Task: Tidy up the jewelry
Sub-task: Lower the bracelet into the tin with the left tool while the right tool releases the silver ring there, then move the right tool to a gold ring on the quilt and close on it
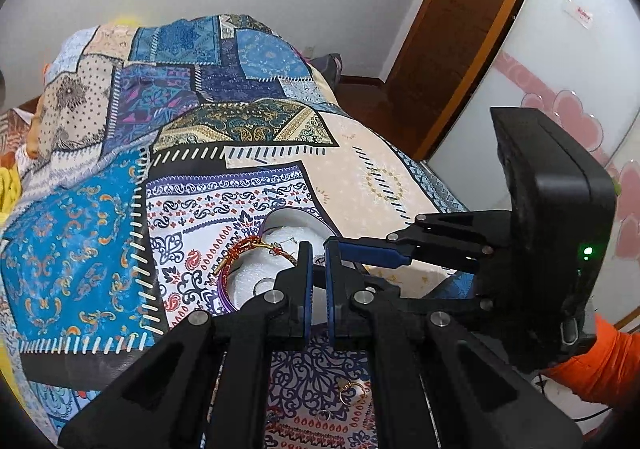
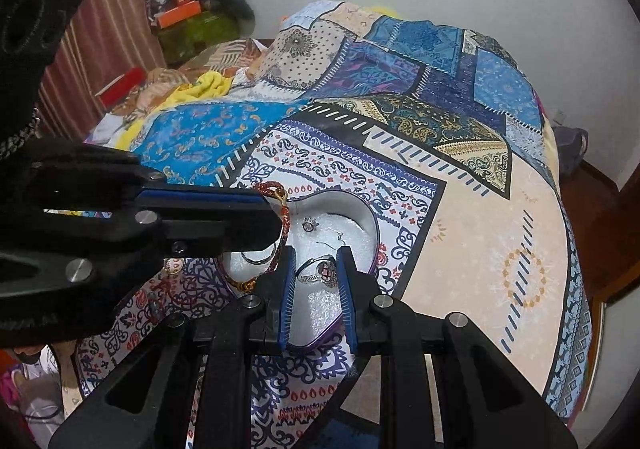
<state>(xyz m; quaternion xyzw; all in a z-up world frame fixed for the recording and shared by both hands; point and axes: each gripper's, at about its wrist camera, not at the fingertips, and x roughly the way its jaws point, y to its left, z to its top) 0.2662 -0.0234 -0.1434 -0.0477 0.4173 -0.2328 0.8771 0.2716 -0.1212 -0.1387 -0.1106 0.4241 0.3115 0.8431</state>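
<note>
A heart-shaped box with a white lining and purple rim lies on the patterned cloth; it shows too in the left wrist view. My right gripper hangs over the box, shut on a silver ring with a red stone. My left gripper reaches in from the left, shut on a red and gold braided bracelet that drapes over the box rim. A small stud and a thin wire hook lie in the box.
Gold earrings and a small ring lie on the cloth near me. The cloth-covered table drops off at the right. Bedding and boxes are piled far left. An orange sleeve is at right.
</note>
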